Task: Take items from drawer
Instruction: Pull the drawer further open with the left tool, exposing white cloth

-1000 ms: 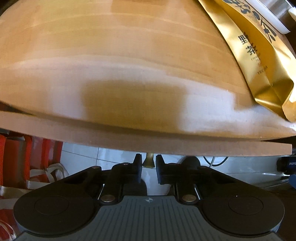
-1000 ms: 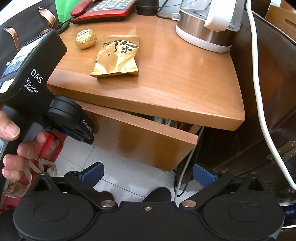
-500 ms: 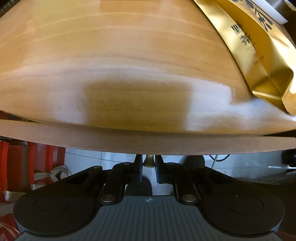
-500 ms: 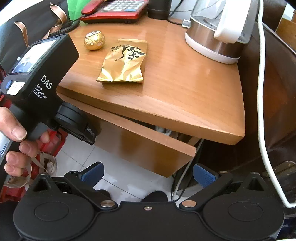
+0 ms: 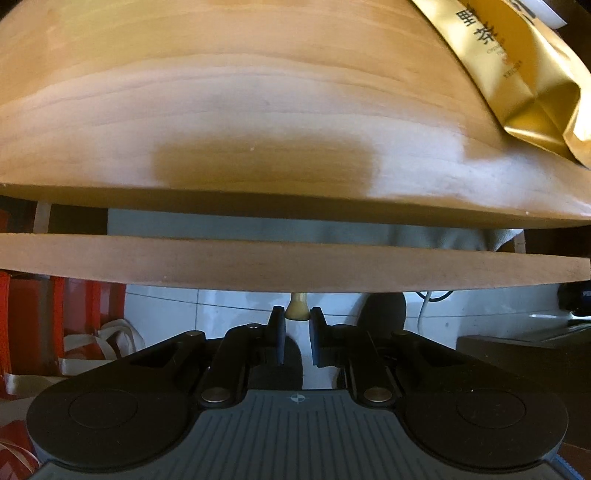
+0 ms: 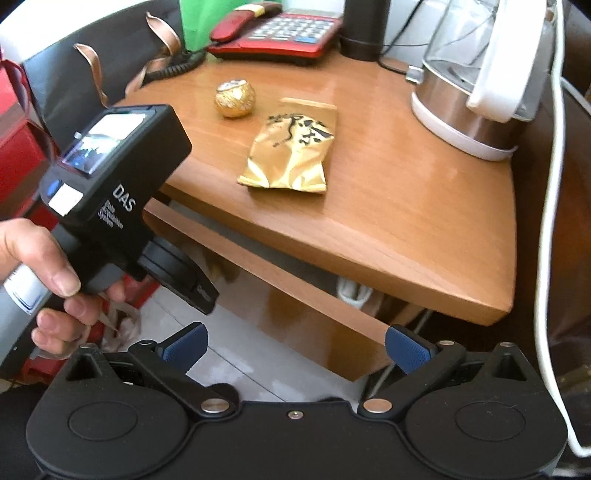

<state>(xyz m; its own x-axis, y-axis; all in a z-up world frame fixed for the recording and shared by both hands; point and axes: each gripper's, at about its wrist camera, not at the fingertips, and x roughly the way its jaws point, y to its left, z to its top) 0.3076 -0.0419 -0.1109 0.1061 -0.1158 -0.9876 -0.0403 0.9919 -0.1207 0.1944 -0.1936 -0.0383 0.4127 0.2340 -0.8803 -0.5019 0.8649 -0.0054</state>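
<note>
Drawer knob point(image 5: 297, 308) between left tool point(image 5: 297, 325) pads, seemingly clamped

The left wrist view looks straight down, close above the tabletop point(image 5: 258, 92) edge, past its fingers point(image 5: 279, 328). The right wrist view looks steeply down from farther back. Both show the gold packet point(image 6: 291, 147) and drawer point(image 6: 295, 280).

It looks like a home: a red phone point(image 6: 280, 31) and a kettle point(image 6: 476, 85) sit on a wooden tabletop point(image 6: 406, 221).
</note>
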